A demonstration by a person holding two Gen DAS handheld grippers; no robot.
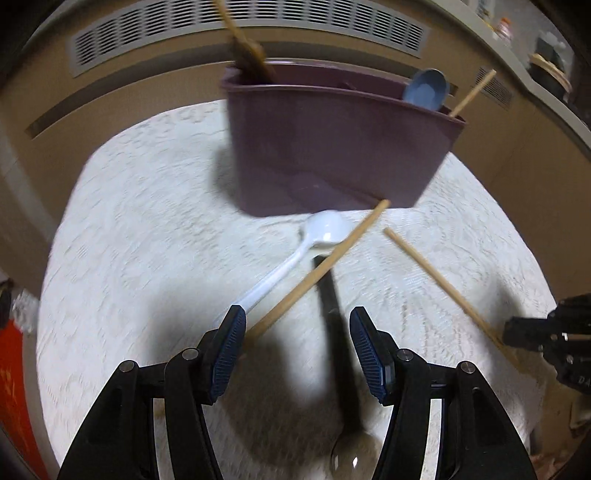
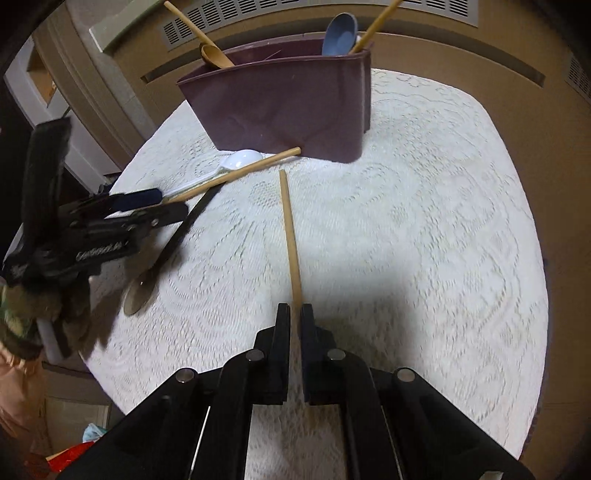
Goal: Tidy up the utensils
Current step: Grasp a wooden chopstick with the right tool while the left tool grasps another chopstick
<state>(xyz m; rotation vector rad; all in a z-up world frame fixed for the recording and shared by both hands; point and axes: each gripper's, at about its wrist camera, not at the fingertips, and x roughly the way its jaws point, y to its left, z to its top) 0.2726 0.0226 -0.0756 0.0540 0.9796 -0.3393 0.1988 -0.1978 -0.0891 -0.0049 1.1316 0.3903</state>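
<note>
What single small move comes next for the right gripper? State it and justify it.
Probably lift. The right gripper is shut on the loose wooden chopstick, which lies on the white lace tablecloth. Another wooden chopstick already stands in the purple plastic utensil holder, so raising it towards that end seems sensible.

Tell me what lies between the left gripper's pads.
In the left wrist view, the open left gripper straddles the dark-handled spoon and the end of a wooden chopstick; the pads touch neither.
</note>
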